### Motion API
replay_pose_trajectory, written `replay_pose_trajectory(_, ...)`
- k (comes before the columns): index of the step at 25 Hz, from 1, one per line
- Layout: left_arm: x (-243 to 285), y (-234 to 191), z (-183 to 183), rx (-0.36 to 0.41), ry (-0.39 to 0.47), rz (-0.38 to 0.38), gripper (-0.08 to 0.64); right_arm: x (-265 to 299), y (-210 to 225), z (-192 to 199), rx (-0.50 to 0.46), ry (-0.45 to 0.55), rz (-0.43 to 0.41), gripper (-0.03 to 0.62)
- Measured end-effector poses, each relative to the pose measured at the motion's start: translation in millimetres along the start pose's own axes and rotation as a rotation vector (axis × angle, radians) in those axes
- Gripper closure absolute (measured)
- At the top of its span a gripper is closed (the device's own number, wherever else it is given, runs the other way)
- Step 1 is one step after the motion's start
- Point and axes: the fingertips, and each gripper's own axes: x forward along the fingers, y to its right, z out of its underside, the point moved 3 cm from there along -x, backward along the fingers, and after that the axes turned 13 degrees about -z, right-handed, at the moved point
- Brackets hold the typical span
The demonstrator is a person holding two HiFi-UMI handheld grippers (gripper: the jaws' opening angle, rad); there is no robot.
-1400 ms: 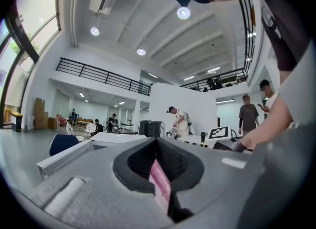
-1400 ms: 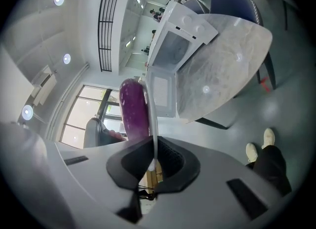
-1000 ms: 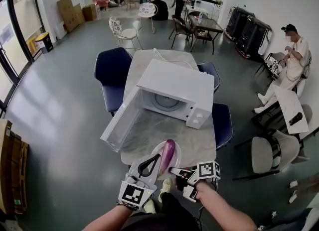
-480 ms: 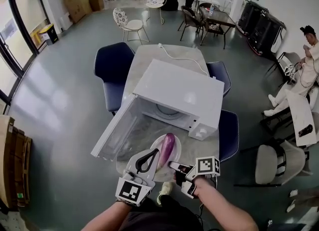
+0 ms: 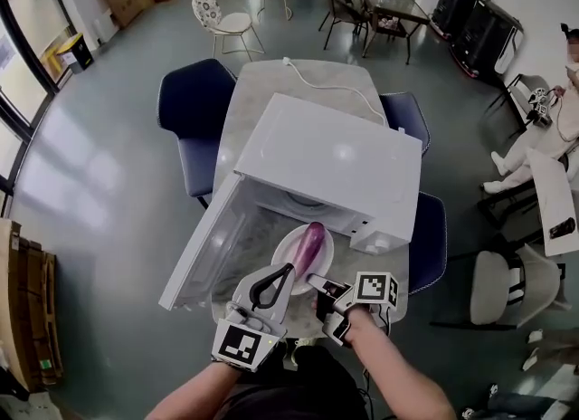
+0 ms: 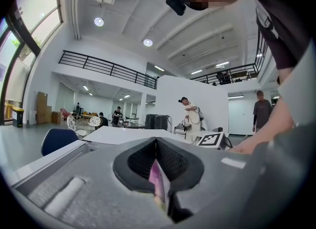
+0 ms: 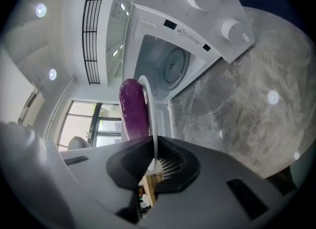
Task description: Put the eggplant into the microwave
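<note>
Change: I've brought the plate (image 5: 282,255) up-frame, right to the microwave's (image 5: 335,160) open mouth.
Eggplant (image 5: 310,243): on the plate, centre frame, not inside yet.
Jaws: left gripper (image 5: 286,271) and right gripper (image 5: 314,279) both clamped on the plate's rim.
Meaning: I reckon only the push inside remains.

Marble table (image 5: 262,92), white microwave (image 5: 335,160) on it

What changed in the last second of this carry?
The plate holding the eggplant moved forward, from the near edge of the table to the mouth of the open microwave, the left gripper and right gripper advancing with it. Unchanged: both grippers shut on the plate's rim, microwave door open, eggplant lying on the plate.
</note>
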Motion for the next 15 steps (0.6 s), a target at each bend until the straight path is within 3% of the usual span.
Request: replay_pose_trajectory(15, 48.9, -27.2, 46.2, -0.012, -0.013, 0.044, 0.554, 61.7, 66.6, -70.2, 0.095, 0.250, -0.006, 0.574)
